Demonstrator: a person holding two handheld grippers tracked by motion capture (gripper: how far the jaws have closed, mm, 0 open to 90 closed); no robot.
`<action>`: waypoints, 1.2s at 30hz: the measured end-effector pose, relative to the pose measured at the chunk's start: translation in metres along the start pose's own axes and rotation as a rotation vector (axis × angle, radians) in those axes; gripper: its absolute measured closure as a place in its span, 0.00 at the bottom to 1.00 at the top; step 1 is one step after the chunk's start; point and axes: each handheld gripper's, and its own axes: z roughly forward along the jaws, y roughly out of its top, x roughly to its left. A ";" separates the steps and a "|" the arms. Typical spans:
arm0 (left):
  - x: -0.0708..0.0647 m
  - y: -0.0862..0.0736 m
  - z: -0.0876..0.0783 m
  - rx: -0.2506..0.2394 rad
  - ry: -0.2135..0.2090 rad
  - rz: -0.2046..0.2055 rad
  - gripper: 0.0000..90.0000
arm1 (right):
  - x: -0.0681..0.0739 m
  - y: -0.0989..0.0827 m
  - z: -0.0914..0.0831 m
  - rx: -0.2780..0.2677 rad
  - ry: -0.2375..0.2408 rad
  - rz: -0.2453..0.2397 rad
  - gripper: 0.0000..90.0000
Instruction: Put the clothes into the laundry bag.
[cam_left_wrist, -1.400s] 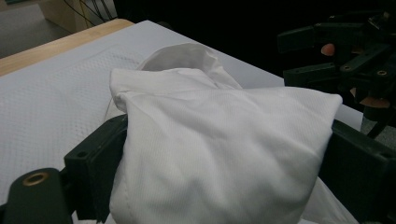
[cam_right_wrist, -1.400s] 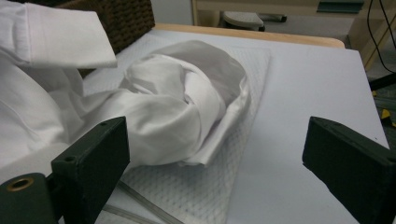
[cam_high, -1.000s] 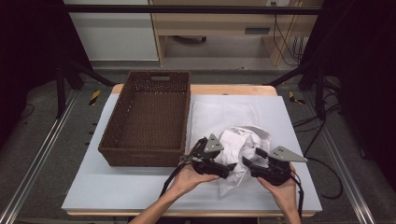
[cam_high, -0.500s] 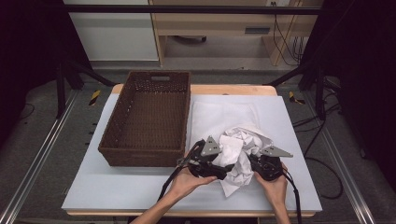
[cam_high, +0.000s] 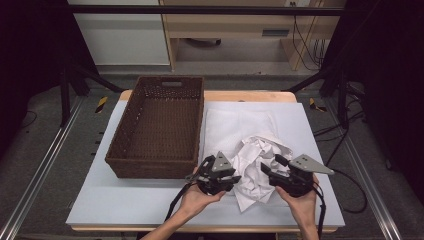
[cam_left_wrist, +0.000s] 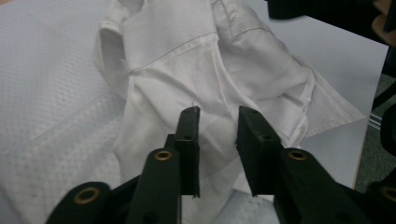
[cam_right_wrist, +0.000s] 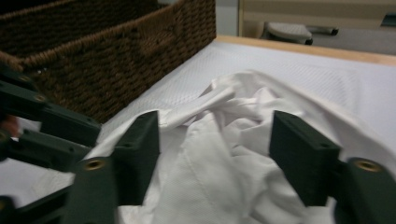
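**Two grippers at a crumpled white shirt beside a wicker basket**

Table with a pale grey-blue top, wood edge showing at the far side. Dark brown wicker basket stands on the left half, long side running away from the person, nothing seen inside; in the right gripper view the basket wall rises at the left. Flat white textured cloth lies spread just right of the basket. White shirt sits crumpled in a heap on the cloth's near end, spilling onto the bare table toward the person, between the two grippers.

Left gripper is held at the shirt's left edge, near the basket's front right corner, pointing right. In the left gripper view its jaws have just been closing; a narrow gap remains, shirt fabric lies behind and below them, pads not pressing on it.

Right gripper is at the shirt's right edge, pointing left. In the right gripper view its jaws have just been opening and stand wide apart, bunched shirt between them, not pinched.
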 end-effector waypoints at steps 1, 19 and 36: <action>0.000 0.000 0.000 0.000 0.000 0.000 0.85 | 0.004 -0.002 0.006 0.010 -0.005 0.004 0.28; 0.011 -0.074 -0.009 0.059 0.073 -0.015 1.00 | 0.006 -0.037 0.062 0.293 -0.142 -0.003 0.69; 0.015 -0.081 0.003 0.085 0.067 -0.025 1.00 | -0.057 -0.044 0.020 0.249 -0.193 0.038 0.60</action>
